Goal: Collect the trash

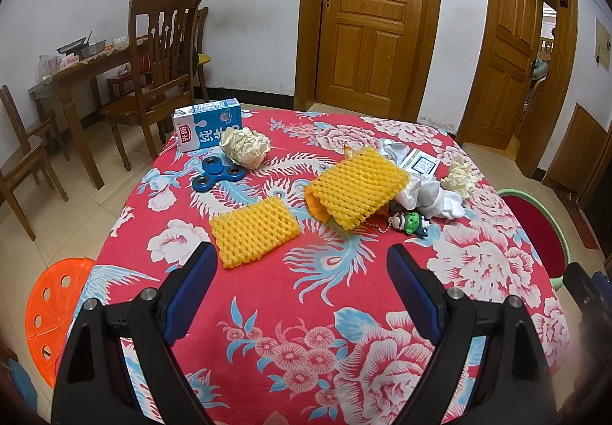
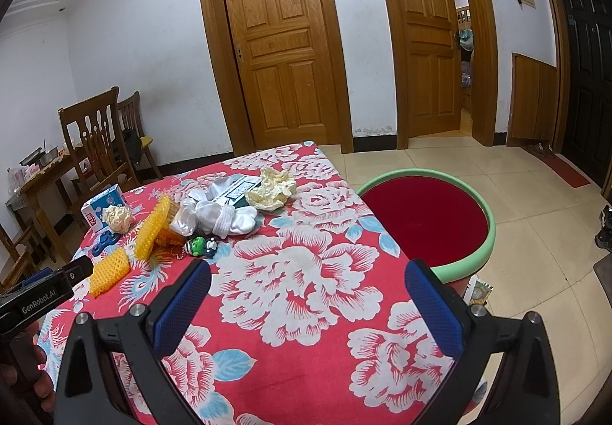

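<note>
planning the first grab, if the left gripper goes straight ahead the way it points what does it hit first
Probably the flat yellow foam net, just beyond the left gripper and a little left of centre; dead centre looks like bare tablecloth first. Depth is hard to judge.

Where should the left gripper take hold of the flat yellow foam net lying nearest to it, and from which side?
Probably across its short width. The nearer yellow foam net lies flat on the tablecloth, apart from the other items, its near corner pointing toward the open left gripper. Coming down from above and pinching the two long edges looks best; the soft mesh should compress between the fingers.
</note>
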A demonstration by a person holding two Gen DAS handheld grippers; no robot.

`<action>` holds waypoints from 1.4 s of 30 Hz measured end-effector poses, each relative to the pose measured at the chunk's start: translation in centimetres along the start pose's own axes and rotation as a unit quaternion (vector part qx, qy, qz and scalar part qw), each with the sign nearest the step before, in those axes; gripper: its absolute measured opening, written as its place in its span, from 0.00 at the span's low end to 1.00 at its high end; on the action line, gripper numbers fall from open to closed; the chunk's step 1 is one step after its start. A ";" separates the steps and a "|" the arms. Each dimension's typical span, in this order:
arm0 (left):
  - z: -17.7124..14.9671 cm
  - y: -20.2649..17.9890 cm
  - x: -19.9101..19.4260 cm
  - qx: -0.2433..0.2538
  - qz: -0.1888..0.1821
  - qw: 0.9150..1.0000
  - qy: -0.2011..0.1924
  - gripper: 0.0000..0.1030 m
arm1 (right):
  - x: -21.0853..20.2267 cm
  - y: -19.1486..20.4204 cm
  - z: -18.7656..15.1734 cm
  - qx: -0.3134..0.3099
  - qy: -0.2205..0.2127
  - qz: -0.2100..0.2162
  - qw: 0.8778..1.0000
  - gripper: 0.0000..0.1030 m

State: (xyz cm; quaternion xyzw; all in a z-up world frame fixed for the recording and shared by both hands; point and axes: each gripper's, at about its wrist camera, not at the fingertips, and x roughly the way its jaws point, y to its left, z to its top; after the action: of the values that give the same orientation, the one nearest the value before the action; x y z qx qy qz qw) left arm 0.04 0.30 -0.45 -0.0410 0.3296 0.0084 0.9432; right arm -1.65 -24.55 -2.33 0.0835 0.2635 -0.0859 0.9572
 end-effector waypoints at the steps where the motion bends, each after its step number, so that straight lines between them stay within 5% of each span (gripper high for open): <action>1: 0.0 0.1 0.0 0.000 0.000 1.000 0.000 0.87 | 0.1 -0.1 0.1 0.000 -0.001 0.000 1.000 1.00; 22: 0.5 0.6 0.2 0.000 0.001 1.000 0.012 0.87 | 1.4 0.3 -0.6 0.002 0.003 0.006 1.000 1.00; 30: 1.3 1.8 2.0 0.008 0.009 1.000 0.028 0.87 | 1.3 -0.1 1.2 0.016 0.026 0.030 0.999 1.00; 42: 2.2 4.1 7.8 -0.008 0.015 0.996 0.086 0.86 | 7.1 -0.4 2.5 0.023 0.093 0.068 0.993 1.00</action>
State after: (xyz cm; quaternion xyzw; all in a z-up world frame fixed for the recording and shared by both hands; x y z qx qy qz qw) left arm 7.35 4.51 -3.92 -0.0446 0.4099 0.0217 0.9108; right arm 5.47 -26.33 -3.98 0.1310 0.3432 -0.0187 0.9299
